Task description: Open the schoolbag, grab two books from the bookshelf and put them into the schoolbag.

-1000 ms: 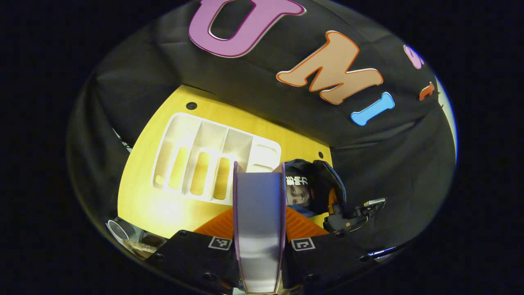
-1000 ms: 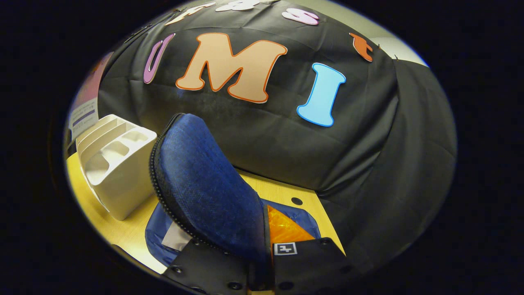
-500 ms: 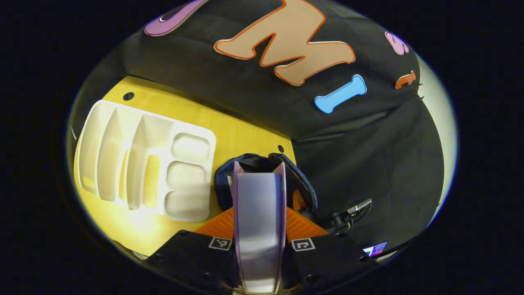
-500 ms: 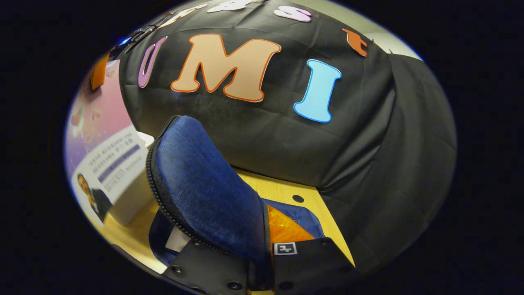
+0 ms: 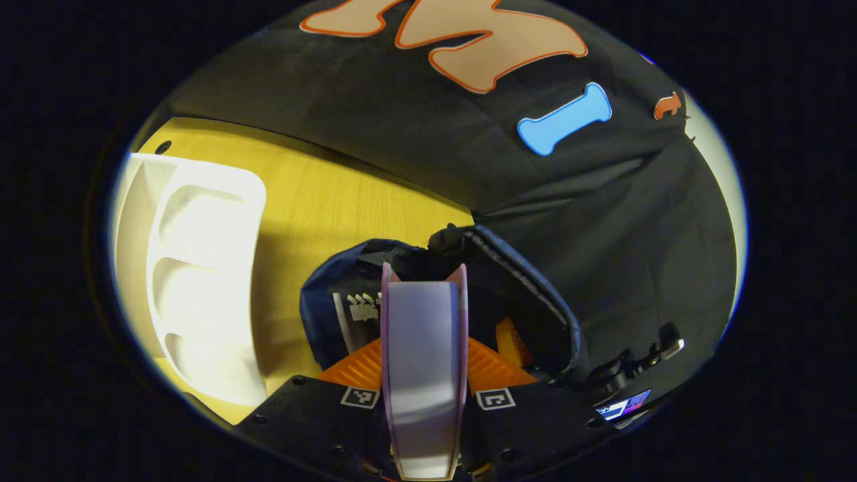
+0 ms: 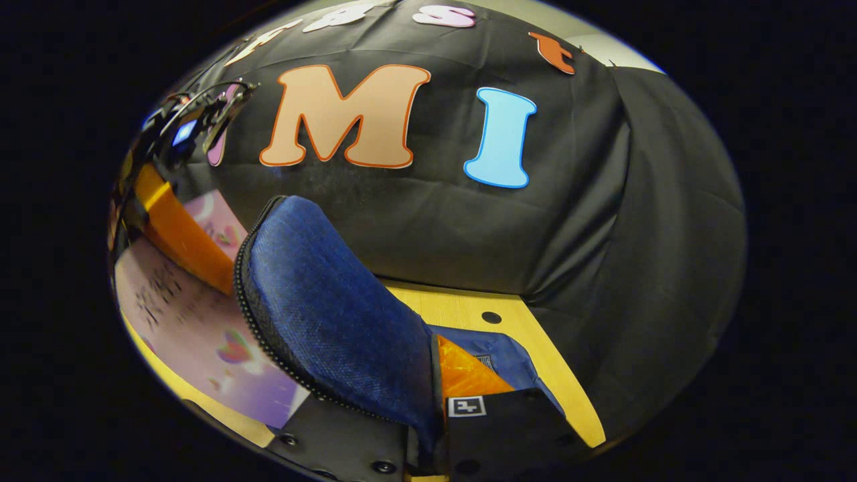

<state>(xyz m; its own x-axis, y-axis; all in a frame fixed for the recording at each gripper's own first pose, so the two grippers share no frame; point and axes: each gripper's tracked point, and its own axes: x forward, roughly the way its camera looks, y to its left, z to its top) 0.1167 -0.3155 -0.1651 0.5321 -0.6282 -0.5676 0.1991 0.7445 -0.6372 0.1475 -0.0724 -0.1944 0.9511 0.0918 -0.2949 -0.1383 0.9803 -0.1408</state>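
Left claw: pinches book edge-on above open schoolbag. Right claw: clamps schoolbag flap, raised. White bookshelf stands beside bag on yellow surface.

The left gripper grips a thin book with a pinkish-purple cover edge-on between its fingers, the pale page block facing the camera. Its far end sits over the open mouth of the dark blue fabric schoolbag, where another book with a black-and-white printed cover shows inside. To the left, a white plastic bookshelf with rounded compartments stands on the yellow wooden table. Another gripper shows near the bag's right rim.
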